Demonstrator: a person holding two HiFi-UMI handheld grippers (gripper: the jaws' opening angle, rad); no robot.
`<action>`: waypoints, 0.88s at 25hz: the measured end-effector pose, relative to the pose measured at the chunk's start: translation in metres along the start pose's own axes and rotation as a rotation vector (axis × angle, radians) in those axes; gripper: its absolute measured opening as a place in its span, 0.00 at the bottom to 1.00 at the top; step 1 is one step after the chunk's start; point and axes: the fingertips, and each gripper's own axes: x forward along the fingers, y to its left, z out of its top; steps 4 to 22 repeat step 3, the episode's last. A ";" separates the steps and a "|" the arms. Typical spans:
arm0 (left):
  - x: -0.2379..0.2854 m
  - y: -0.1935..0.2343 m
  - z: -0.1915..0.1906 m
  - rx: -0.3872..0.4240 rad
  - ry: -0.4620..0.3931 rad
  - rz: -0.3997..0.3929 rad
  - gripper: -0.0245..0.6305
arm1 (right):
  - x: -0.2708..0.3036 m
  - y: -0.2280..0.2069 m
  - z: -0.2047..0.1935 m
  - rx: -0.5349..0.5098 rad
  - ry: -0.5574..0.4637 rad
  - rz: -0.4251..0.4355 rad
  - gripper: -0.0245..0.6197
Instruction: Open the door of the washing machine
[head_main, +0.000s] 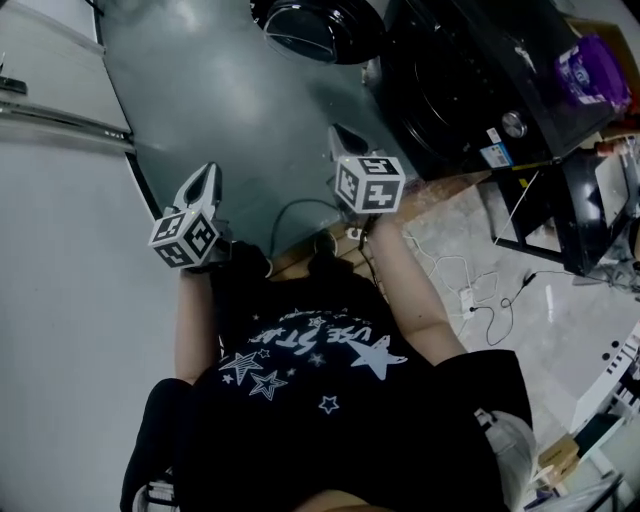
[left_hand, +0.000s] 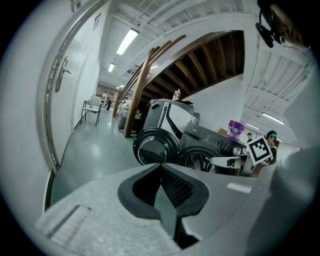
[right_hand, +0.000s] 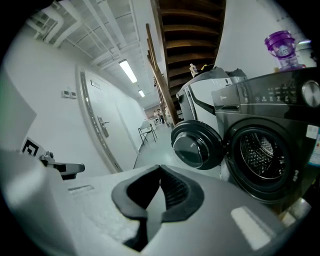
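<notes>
The dark washing machine (head_main: 470, 80) stands at the head view's top right. Its round door (head_main: 315, 25) hangs swung open to the left, and the drum (right_hand: 262, 155) shows bare in the right gripper view beside the open door (right_hand: 196, 145). My right gripper (head_main: 338, 135) is shut with nothing in it, a short way in front of the machine and apart from it. My left gripper (head_main: 208, 172) is further left over the grey floor, also shut and holding nothing. In the left gripper view the open door (left_hand: 155, 147) and the machine (left_hand: 212, 147) lie ahead.
A purple bottle (right_hand: 280, 45) stands on top of the machine. A white appliance (right_hand: 205, 95) sits behind it under a wooden staircase (left_hand: 145, 85). A white room door (right_hand: 95, 125) is on the left wall. Cables (head_main: 470, 290) and a black stand (head_main: 560, 220) lie to the right.
</notes>
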 end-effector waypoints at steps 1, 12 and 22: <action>-0.001 -0.002 -0.002 -0.004 0.000 -0.005 0.05 | -0.003 0.000 0.000 -0.004 -0.005 0.000 0.05; -0.003 -0.006 -0.007 -0.009 0.003 -0.014 0.05 | -0.010 0.001 0.001 -0.009 -0.019 0.001 0.05; -0.003 -0.006 -0.007 -0.009 0.003 -0.014 0.05 | -0.010 0.001 0.001 -0.009 -0.019 0.001 0.05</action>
